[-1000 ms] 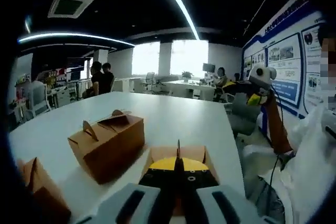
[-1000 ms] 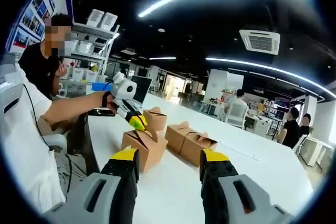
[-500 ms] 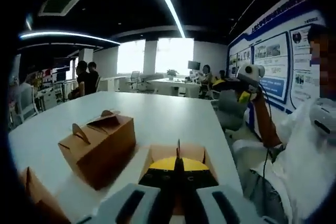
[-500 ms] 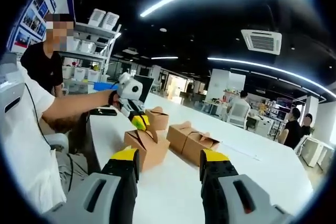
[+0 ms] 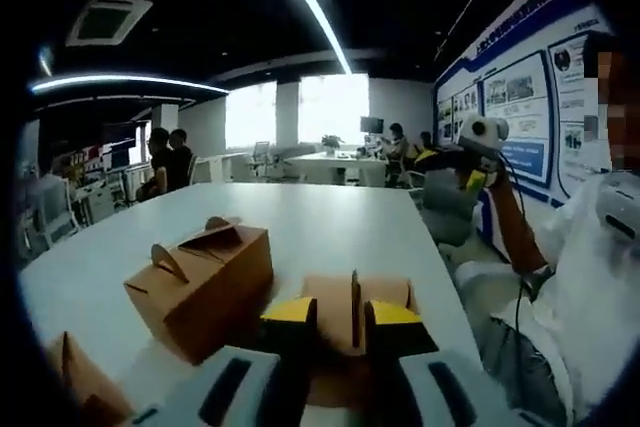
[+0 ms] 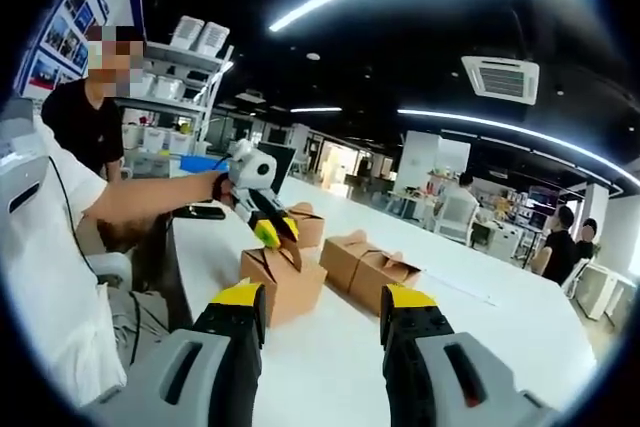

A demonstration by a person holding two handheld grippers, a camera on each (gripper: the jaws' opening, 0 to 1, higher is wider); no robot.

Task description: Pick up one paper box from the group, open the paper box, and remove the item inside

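Three brown paper boxes stood in a group on the white bench (image 6: 480, 322). In the right gripper view, the near box (image 6: 290, 282) sat at the bench's left side with its top flaps folded shut, one tab standing upright. The second box (image 6: 372, 265) lay just right of it, closed, its curved tabs interlocked on top. The third box (image 6: 308, 227) stood farther back, partly hidden. In the left gripper view the near box (image 5: 345, 299) sat close in front, its tab upright.
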